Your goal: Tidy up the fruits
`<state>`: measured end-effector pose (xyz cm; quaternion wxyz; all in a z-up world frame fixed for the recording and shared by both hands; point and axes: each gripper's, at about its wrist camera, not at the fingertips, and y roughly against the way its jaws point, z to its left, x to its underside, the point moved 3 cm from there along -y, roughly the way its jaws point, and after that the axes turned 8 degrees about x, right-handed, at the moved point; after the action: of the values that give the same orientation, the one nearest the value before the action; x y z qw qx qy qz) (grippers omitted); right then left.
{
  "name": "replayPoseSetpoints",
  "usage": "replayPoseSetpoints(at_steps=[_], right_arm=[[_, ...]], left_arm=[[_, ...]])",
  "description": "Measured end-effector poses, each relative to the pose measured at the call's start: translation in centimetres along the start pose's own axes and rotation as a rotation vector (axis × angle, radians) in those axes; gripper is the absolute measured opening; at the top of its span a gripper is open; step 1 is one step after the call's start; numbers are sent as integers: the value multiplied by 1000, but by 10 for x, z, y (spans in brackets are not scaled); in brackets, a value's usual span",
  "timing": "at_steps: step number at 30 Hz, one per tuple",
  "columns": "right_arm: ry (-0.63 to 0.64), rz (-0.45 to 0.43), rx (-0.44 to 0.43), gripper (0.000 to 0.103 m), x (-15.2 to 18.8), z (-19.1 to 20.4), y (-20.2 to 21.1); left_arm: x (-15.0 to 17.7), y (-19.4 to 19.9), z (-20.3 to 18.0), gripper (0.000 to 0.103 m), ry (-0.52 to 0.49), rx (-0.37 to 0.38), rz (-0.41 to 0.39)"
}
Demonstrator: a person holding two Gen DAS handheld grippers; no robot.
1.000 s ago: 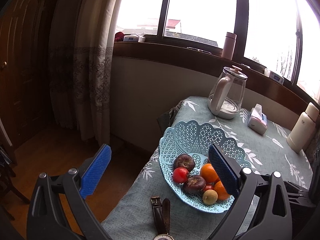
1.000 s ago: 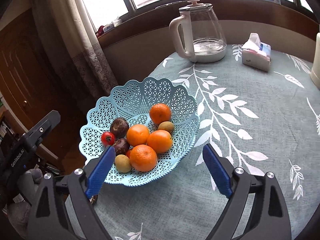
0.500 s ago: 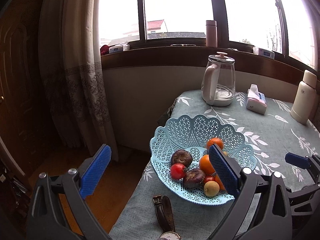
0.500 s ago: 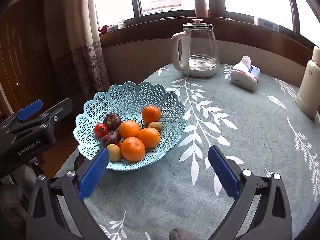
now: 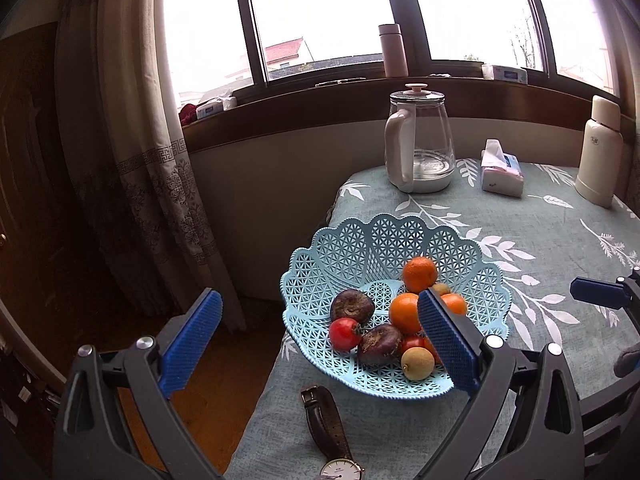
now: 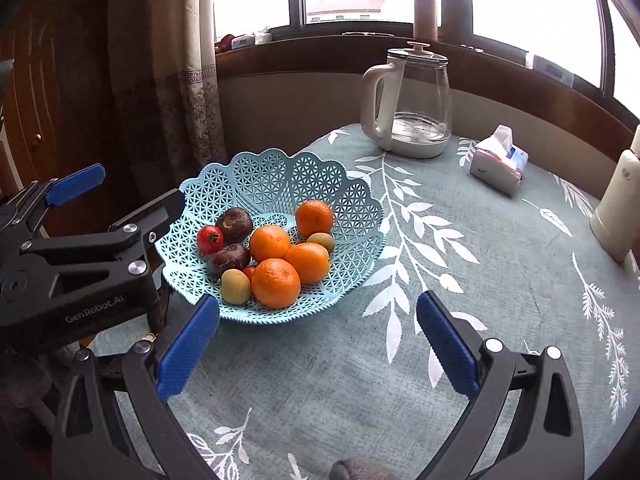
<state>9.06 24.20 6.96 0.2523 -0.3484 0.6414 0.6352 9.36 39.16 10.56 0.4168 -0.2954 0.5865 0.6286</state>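
A wide window fills the top of both views, with a patterned curtain (image 5: pixel 132 168) hanging down the left side and a round table under a teal leaf-print tablecloth (image 6: pixel 460 272) taking the lower right. At the upper centre of the cloth stands a glass kettle (image 6: pixel 412 108), with a tissue pack (image 6: pixel 500 164) to its right and a cream flask (image 5: pixel 600 152) at the far right edge. The pale blue lattice fruit basket (image 6: pixel 264 176) sits at centre left of the right wrist view, near the table edge, holding four oranges (image 6: pixel 276 283), two dark wrinkled fruits (image 6: pixel 234 224), a red tomato (image 6: pixel 209 239) and small yellow-green fruits (image 6: pixel 236 286); every fruit seen lies inside it. A wristwatch (image 5: pixel 328 424) lies on the cloth just below the basket. The left gripper (image 5: pixel 320 346) and right gripper (image 6: pixel 318 342) both hang spread wide and empty, low in their frames. The fruits look gathered already, so any further sorting calls for a straight descent over one fruit, closing gently, since the oranges touch and may roll.
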Motion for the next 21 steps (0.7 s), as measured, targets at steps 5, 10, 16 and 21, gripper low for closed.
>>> replayPoseSetpoints(at_steps=[5,10,16,21], right_arm=[[17,-9,26,98,0,2,2],[22,-7,26,98,-1,3,2],[39,-13,24,98,-3,9,6],[53,-19,24,98,-5,11,6]], left_arm=[[2,-1,1,100,-16,-11,2],[2,-2,3,100,-18,-28,3],[2,-1,4,100,-24,-34,0],[2,-1,6,100,-20,-42,-3]])
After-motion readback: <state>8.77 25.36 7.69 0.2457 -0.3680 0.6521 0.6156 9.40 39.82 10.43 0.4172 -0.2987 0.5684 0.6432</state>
